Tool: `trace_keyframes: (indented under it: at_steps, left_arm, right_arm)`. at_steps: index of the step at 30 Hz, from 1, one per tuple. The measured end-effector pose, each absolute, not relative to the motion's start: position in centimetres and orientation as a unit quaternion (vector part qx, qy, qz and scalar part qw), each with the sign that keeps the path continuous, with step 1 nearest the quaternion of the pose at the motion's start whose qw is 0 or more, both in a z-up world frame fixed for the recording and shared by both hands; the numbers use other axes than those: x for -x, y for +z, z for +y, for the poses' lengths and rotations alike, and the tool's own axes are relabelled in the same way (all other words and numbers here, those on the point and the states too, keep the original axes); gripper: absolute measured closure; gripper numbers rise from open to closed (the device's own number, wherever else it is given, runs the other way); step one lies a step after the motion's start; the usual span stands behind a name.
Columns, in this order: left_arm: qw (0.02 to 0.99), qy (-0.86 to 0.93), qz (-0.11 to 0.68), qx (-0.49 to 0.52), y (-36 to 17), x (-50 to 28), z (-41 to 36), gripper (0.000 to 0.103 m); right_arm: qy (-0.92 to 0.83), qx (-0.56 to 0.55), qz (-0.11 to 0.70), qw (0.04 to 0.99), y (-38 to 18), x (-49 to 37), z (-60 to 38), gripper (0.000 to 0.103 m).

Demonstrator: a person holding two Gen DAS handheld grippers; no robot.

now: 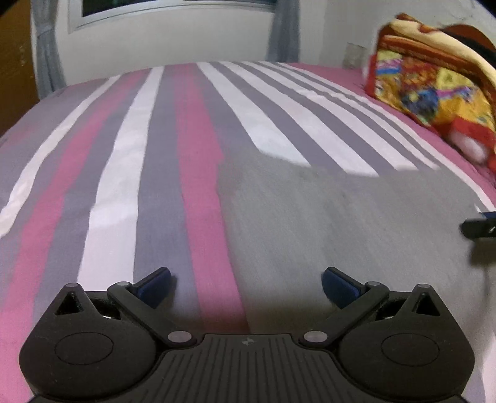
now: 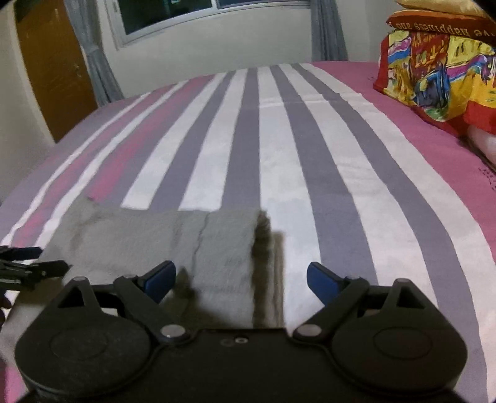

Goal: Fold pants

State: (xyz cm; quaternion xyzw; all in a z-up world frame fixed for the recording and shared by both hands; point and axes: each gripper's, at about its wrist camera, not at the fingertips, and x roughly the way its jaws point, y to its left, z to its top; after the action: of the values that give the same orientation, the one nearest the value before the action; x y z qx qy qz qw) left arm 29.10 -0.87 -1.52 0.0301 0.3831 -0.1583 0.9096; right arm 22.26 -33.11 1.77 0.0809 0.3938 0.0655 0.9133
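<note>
Soft grey pants [image 2: 161, 245], folded into a flat rectangle, lie on the striped bedsheet [image 2: 279, 155]. Over them, left gripper [image 1: 246, 280] and right gripper [image 2: 240, 279] spread wide, pinching nothing.

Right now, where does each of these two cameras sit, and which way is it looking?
Left wrist: on the left gripper, looking down over the gray pants on the striped bed; its open fingers show, the right gripper at the edge.
Right wrist: on the right gripper, above the pants' end; open fingers show, the left gripper at the edge.
Shared: pants, bed, colourful bedding, window.
</note>
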Motion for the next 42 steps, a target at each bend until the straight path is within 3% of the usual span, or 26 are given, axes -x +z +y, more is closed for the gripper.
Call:
trace_keyframes:
  at_steps: [2, 5, 12, 15, 17, 19, 20, 21, 23, 24, 27, 35, 37, 38, 39, 40, 42]
  left_arm:
    - [0.900, -0.192, 0.392, -0.006, -1.9, -27.4, 0.2, 0.000]
    - [0.883, -0.238, 0.396, 0.080, -2.6, -26.3, 3.0, 0.000]
    - [0.793, -0.362, 0.404, 0.278, -6.0, -28.8, 8.7, 0.001]
    - [0.782, -0.381, 0.412, 0.271, -7.0, -30.3, 8.4, 0.030]
    - [0.771, -0.393, 0.415, 0.280, -7.7, -31.7, 7.7, 0.035]
    - [0.765, -0.401, 0.413, 0.288, -8.4, -32.6, 6.9, 0.049]
    - [0.766, -0.400, 0.413, 0.289, -8.6, -33.1, 6.3, 0.066]
    - [0.764, -0.398, 0.411, 0.298, -9.0, -33.4, 5.8, 0.072]
    - [0.763, -0.401, 0.394, 0.320, -9.2, -33.6, 5.9, 0.075]
    - [0.763, -0.407, 0.381, 0.328, -9.0, -33.4, 6.2, 0.076]
    - [0.764, -0.423, 0.356, 0.332, -7.9, -33.4, 6.3, 0.076]
    - [0.802, -0.392, 0.321, 0.314, -3.1, -39.8, 7.7, 0.076]
    - [0.822, -0.340, 0.350, 0.295, -3.2, -41.7, 7.5, 0.061]
    - [0.839, -0.281, 0.381, 0.270, -3.9, -42.5, 7.3, 0.032]
    - [0.852, -0.226, 0.406, 0.241, -4.6, -43.1, 7.0, 0.029]
    - [0.854, -0.224, 0.404, 0.240, -4.9, -43.0, 6.9, 0.027]
    - [0.856, -0.224, 0.393, 0.252, -4.6, -42.3, 6.7, 0.014]
  right_arm:
    - [0.080, -0.060, 0.438, 0.894, 0.2, -21.1, -32.9, 0.011]
    - [0.126, -0.094, 0.425, 0.891, -0.4, -18.4, -34.5, 0.011]
    - [0.224, -0.360, 0.413, 0.806, -4.4, -19.1, -42.3, 0.011]
    - [0.256, -0.408, 0.398, 0.780, -5.6, -20.6, -43.6, 0.014]
    - [0.270, -0.399, 0.404, 0.778, -6.0, -22.2, -43.1, 0.014]
    - [0.294, -0.382, 0.409, 0.775, -6.1, -23.7, -42.0, 0.012]
    - [0.304, -0.371, 0.411, 0.775, -6.1, -24.6, -41.3, 0.012]
    - [0.314, -0.364, 0.410, 0.775, -6.2, -25.3, -40.7, 0.015]
    - [0.317, -0.357, 0.413, 0.776, -6.4, -26.5, -39.7, 0.047]
    - [0.317, -0.360, 0.413, 0.774, -6.5, -27.1, -39.5, 0.055]
    - [0.341, -0.342, 0.397, 0.781, -5.2, -27.8, -39.2, 0.060]
    - [0.374, -0.328, 0.361, 0.789, -0.6, -34.6, -37.3, 0.060]
    - [0.365, -0.335, 0.365, 0.788, -0.6, -36.7, -36.8, 0.055]
    - [0.342, -0.329, 0.377, 0.796, -1.1, -37.8, -36.4, 0.051]
    - [0.289, -0.307, 0.404, 0.811, -2.0, -38.9, -35.8, 0.024]
    - [0.231, -0.279, 0.437, 0.823, -3.0, -39.5, -35.1, 0.017]
    - [0.215, -0.263, 0.443, 0.830, -3.4, -39.5, -34.2, 0.015]
